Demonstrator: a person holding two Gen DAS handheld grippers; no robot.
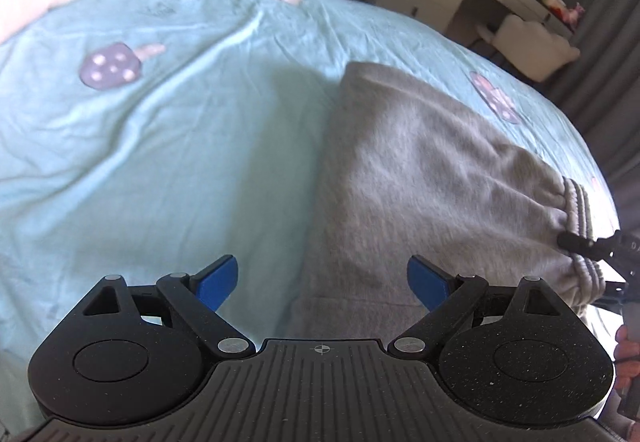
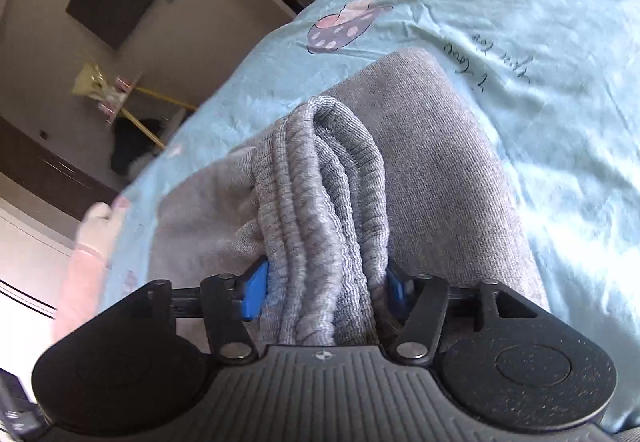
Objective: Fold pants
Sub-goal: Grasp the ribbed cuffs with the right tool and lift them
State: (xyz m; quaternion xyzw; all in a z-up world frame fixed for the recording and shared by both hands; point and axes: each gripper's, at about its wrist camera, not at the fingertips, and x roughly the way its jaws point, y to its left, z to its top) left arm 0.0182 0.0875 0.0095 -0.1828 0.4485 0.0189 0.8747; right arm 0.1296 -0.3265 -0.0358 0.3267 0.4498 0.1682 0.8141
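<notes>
You've got the whole job sitting on the blue bedspread (image 1: pixel 168 130), so use that as your reference for everything. The grey pants (image 1: pixel 400 178) lie on it already doubled over into a thick slab, toward the edge of the bedspread nearest the dresser side of the room. They look like soft fleece sweatpants: floppy, a bit bulky, nothing fragile, and I'd guess grippy rather than slick, so they'll drag on the bedspread instead of sliding. The ribbed bands (image 2: pixel 320 202) are bunched in a stack at the end of the pants nearest you, lifted a little off the bedspread, and that's the stiffest, thickest bit, so probably your best handle. Your right gripper (image 2: pixel 322 292) has its blue pads either side of that stack, pressing on it, so it's gripping the bands. Your left gripper (image 1: pixel 323 284) hangs over the near edge of the pants with jaws spread wide and nothing between them.
</notes>
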